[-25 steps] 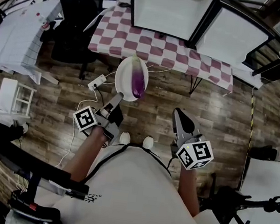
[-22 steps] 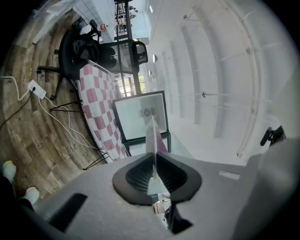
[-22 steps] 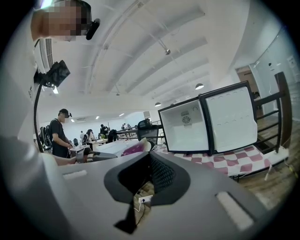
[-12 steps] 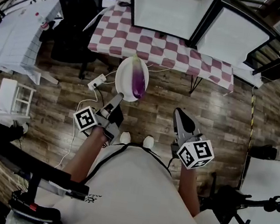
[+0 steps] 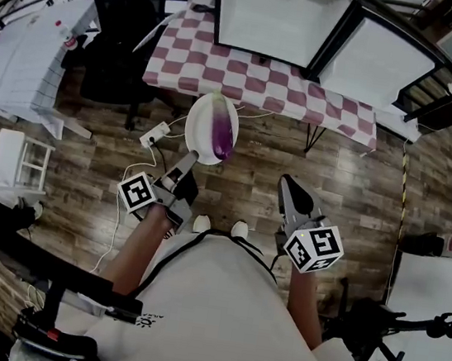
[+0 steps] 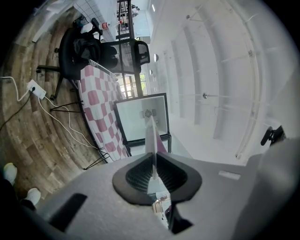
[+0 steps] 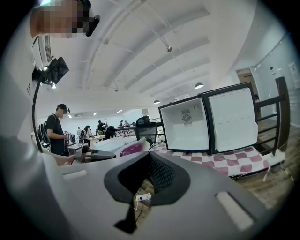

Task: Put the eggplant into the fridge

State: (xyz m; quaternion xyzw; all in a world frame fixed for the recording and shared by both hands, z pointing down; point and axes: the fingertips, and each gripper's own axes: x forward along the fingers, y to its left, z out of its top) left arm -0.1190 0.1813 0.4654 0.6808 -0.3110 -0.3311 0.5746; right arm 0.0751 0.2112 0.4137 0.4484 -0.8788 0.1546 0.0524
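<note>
1. Head view: my left gripper (image 5: 186, 164) is clamped on the near rim of a white plate (image 5: 203, 114), held out over the wood floor (image 5: 252, 171).
2. The eggplant (image 5: 222, 133) lies on that plate along its right side. It is purple, lengthwise toward the fridge (image 5: 279, 12).
3. Left gripper view: the jaws are pinched on the plate rim. The plate (image 6: 151, 136) shows edge-on as a thin white blade running away from the pads, with a sliver of purple eggplant (image 6: 161, 144) just right of it.
4. My right gripper (image 5: 291, 195) has its jaws together with nothing between them. It sits beside the left one, apart from the plate.
5. Right gripper view: the eggplant (image 7: 132, 149) is off to the left of my closed jaws.
6. The fridge stands on the checkered table (image 5: 249, 74), white inside, with its door (image 5: 381, 60) swung open to the right. The eggplant isn't in yet; the plate sits just short of the table edge.
7. A black office chair (image 5: 119, 19) is left of the table, and a power strip (image 5: 156, 134) lies on the floor near the plate.
</note>
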